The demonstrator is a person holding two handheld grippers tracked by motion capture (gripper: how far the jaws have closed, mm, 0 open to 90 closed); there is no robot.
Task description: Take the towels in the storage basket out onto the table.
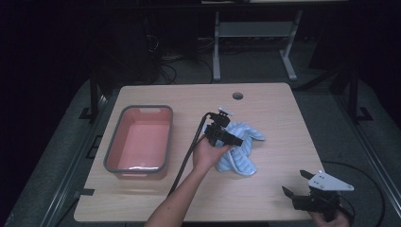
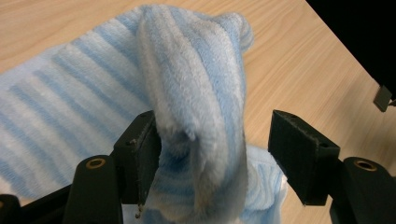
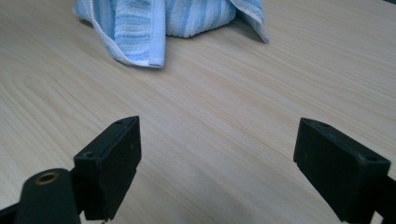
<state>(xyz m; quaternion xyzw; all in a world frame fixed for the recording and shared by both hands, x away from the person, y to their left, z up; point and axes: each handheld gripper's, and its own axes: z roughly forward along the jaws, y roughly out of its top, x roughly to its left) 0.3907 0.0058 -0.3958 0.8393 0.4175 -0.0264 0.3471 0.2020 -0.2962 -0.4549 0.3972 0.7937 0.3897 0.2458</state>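
Towel (image 2: 196,93) fold upright between left tongs (image 2: 215,154), parted, one pad touching it; right tongs (image 3: 217,163) wide open, empty, well apart on tabletop (image 3: 233,93).

High view: above table (image 1: 265,189), looking down. Both tongs views: low, close, sharing striped towel (image 3: 140,23).

Blue-striped towel (image 1: 239,149) lies crumpled mid-table.
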